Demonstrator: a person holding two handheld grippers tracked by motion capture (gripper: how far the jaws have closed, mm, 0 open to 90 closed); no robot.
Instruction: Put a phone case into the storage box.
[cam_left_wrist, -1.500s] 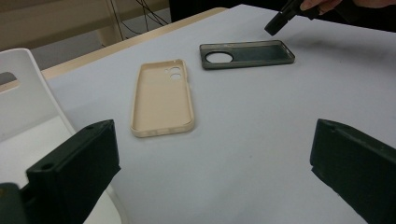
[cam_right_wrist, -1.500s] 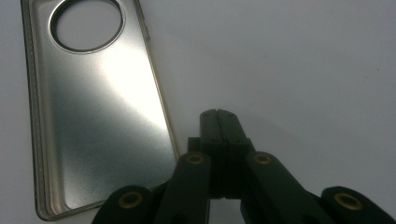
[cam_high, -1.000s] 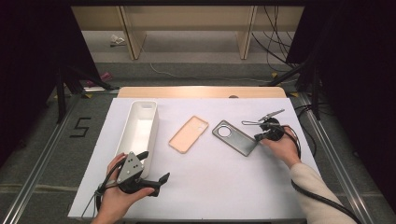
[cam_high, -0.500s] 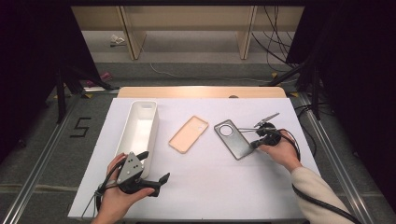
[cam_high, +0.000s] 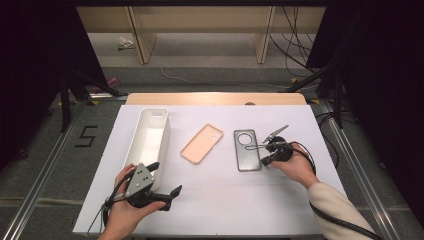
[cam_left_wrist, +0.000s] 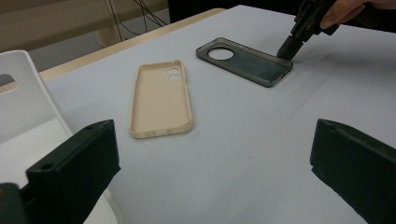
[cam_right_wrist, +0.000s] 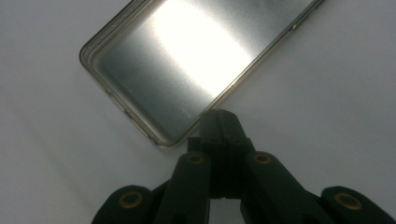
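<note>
**Grey case under closed right tool**

White tabletop (cam_high: 220, 210) spans the middle of the high view. At its left a long white bin (cam_high: 150, 137) lies lengthwise. Left of centre sits a tan case (cam_high: 202, 143), hollow side up and tilted. Just right of centre lies the grey case (cam_high: 247, 149), its round camera hole toward the far edge. The right tool (cam_high: 263, 161), held by a hand at centre right, has its jaws pressed together with nothing between them; in the right gripper view their tips touch the grey case's rim near one corner. The left tool (cam_high: 166, 184), at lower left beside the bin's near end, has its jaws spread wide and empty, well apart from both cases.
</note>
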